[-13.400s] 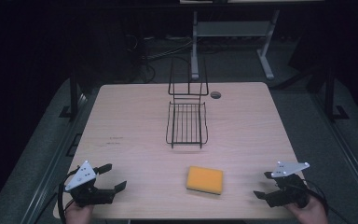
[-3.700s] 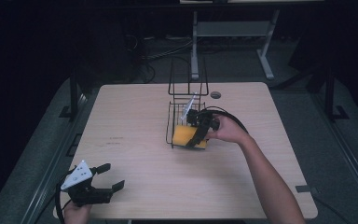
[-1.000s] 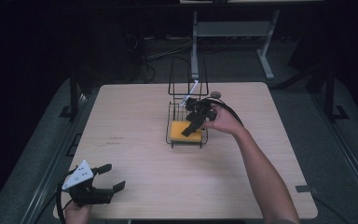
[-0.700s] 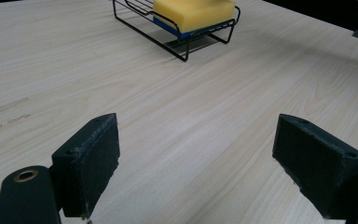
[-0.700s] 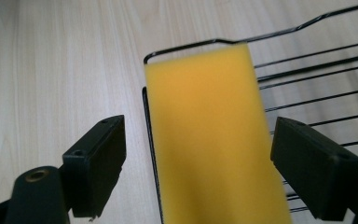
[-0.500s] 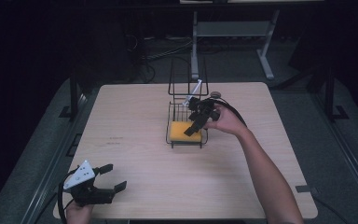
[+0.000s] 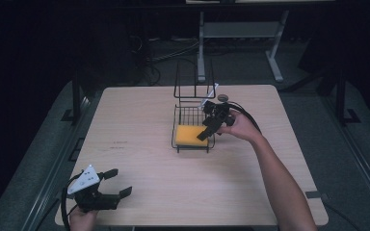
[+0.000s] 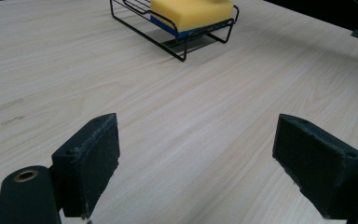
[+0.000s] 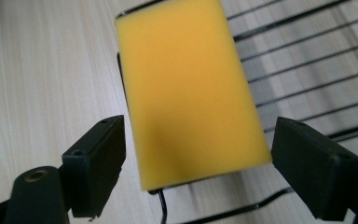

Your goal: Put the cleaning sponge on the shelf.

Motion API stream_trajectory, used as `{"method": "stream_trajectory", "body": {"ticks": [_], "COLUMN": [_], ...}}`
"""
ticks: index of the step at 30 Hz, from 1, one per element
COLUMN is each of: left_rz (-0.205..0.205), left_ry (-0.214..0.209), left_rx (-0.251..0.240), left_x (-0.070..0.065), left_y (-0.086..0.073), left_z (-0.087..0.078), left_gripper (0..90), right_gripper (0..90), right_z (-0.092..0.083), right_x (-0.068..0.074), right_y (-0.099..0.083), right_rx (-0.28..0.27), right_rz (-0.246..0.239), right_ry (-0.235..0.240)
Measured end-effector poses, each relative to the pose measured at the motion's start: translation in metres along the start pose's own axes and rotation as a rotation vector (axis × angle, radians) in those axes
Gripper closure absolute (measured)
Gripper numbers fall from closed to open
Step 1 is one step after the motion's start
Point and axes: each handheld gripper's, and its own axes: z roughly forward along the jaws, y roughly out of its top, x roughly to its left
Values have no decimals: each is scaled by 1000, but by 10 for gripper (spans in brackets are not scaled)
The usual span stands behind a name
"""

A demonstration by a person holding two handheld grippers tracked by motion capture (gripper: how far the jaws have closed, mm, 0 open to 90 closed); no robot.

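Sponge [image 7: 191, 135] in wire rack [image 7: 194, 126] — right claw [image 7: 209, 126] spread above, untouching.

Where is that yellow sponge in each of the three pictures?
High view: the yellow sponge lies at the near end of the wire rack, mid-table, beside the right gripper.
Left gripper view: top centre, in the rack, far beyond the open jaws.
Right gripper view: centre, between the open jaws, which stand apart from it.
Shared landmark: the black wire rack under the sponge.

We see the table [image 7: 139, 144] evenly lit against black surroundings toward twelve o'clock. The sponge [image 9: 186, 88] looks softly blurred in the right gripper view; a shadow lies beneath the rack [image 8: 177, 44].
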Motion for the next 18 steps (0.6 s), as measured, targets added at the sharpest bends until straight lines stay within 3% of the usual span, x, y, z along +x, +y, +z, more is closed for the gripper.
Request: {"method": "stream_trajectory", "body": {"ticks": [10, 18], "left_rz": [7, 14], "left_ry": [-1, -5], "left_rx": [-1, 9], "left_x": [-1, -3], "left_y": [0, 1], "left_z": [-1, 2], "left_gripper": [141, 141], "right_gripper": [176, 179], "right_z": [-5, -19], "right_x": [-5, -3], "right_y": [-22, -55], "right_rx": [-19, -69], "right_rz": [50, 96], "right_ry": [12, -2]}}
